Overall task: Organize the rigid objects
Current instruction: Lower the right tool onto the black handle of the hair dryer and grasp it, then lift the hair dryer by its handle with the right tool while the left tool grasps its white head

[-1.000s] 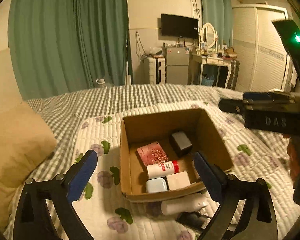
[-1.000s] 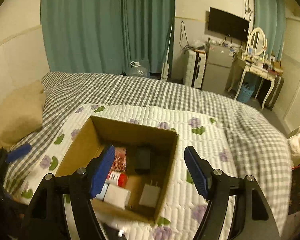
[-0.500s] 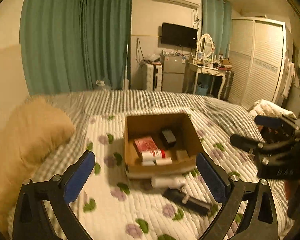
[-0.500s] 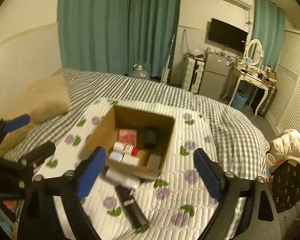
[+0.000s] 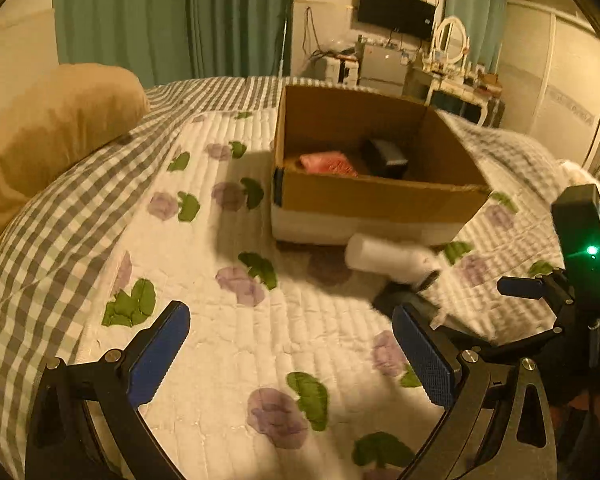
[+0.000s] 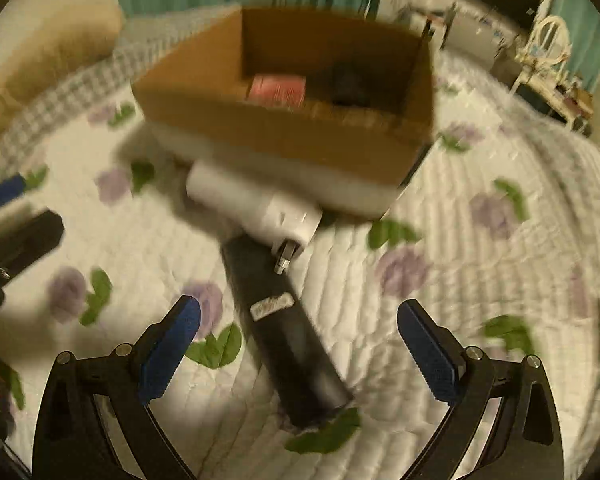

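Note:
An open cardboard box sits on the quilted bed; a red packet and a black item lie inside. A white cylinder lies against the box's front, and a long black object lies next to it on the quilt. My right gripper is open, low over the black object, which lies between its fingers. My left gripper is open and empty above bare quilt, left of both objects.
A tan pillow lies at the left on a grey checked blanket. Green curtains, a TV, a fridge and a dressing table stand beyond the bed. The right gripper shows at the left wrist view's right edge.
Both grippers have dropped from high above the box to low over the quilt in front of it. The right one now straddles the black object. Both stay open.

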`<state>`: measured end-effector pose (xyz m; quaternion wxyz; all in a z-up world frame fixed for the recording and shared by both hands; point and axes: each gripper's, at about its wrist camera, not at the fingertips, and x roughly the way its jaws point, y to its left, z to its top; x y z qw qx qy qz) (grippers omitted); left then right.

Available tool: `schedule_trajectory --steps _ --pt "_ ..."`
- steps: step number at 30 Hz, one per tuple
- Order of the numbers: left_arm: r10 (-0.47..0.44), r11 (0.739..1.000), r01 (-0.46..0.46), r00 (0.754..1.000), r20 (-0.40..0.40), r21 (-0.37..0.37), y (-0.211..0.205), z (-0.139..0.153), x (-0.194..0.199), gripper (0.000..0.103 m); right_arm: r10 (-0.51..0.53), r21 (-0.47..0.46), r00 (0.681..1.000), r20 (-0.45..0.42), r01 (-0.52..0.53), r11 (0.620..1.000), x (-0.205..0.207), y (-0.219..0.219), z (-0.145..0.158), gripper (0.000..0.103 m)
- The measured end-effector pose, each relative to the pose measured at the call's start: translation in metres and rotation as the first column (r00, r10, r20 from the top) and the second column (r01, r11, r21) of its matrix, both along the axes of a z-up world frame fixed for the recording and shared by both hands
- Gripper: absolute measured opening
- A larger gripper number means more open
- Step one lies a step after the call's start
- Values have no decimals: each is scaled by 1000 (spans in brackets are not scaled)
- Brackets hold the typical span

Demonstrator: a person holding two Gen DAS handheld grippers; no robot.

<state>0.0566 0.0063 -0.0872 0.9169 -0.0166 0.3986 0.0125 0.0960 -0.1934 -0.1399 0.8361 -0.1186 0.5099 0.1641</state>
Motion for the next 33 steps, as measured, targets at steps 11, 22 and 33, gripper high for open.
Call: schedule_trajectory --steps 11,22,33 --pt "4 1000 -4 999 -54 -10 6 -18 2 103 -10 -52 991 -137 3 999 20 14 -48 70" --pt "13 1000 -13 999 -43 -15 15 -16 -2 103 89 20 996 -27 -88 996 -27 11 -5 40" --pt "1 1000 0 999 -55 28 5 -17 3 103 49 82 996 76 -55 995 -57 -24 45 37"
